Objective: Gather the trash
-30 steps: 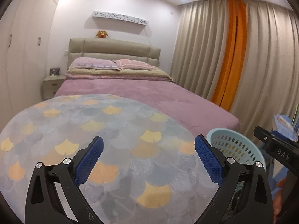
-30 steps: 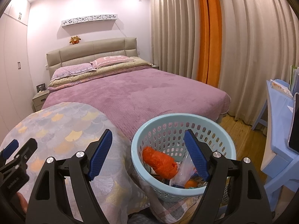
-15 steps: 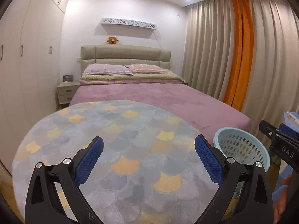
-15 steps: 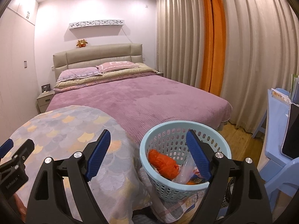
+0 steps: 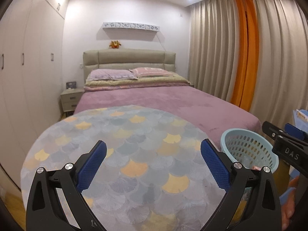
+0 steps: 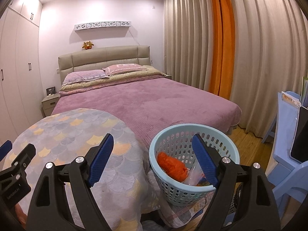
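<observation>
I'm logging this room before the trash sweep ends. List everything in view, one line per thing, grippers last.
basket: 1, light blue, perforated, at the bed's foot
orange wad: 1, in the basket, beside clear plastic
round cloth: 1, grey with yellow scales, near end of the bed
bed: 1, purple cover
pillows: 2, lilac and pink, at the headboard
plush toy: 1, orange-brown, on the headboard
nightstand: 1, beige
curtains: beige with an orange strip
left gripper: open, empty
right gripper: open, empty

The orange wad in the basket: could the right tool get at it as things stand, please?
Probably yes. The right tool is open and empty, the basket has no lid, and the orange wad lies uncovered on top.
</observation>
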{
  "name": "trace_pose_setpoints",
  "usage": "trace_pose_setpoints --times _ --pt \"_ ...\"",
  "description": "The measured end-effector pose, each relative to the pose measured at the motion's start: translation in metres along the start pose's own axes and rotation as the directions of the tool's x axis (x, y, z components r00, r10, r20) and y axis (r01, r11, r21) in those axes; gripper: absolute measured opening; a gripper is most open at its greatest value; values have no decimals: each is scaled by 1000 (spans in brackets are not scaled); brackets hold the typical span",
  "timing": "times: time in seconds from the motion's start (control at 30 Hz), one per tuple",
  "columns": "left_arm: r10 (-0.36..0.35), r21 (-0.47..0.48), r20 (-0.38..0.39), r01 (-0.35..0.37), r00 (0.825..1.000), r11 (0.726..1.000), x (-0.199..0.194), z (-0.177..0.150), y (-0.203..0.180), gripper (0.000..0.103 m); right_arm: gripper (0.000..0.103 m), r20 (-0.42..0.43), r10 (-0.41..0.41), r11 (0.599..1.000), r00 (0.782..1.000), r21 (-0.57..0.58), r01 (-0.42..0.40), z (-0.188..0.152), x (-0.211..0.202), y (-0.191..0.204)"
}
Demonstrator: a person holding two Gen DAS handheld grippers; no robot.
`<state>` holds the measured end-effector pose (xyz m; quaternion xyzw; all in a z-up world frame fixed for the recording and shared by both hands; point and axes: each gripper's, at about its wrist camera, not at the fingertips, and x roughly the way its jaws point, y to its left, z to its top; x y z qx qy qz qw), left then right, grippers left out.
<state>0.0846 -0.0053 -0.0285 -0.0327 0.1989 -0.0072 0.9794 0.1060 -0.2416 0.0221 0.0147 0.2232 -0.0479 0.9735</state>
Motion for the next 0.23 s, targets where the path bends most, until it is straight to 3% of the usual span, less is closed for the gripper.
trace_pose_setpoints --times 0.23 --pt "2 -28 -31 -3 1000 1000 14 -1 19 95 79 6 23 999 1000 -34 -23 7 11 22"
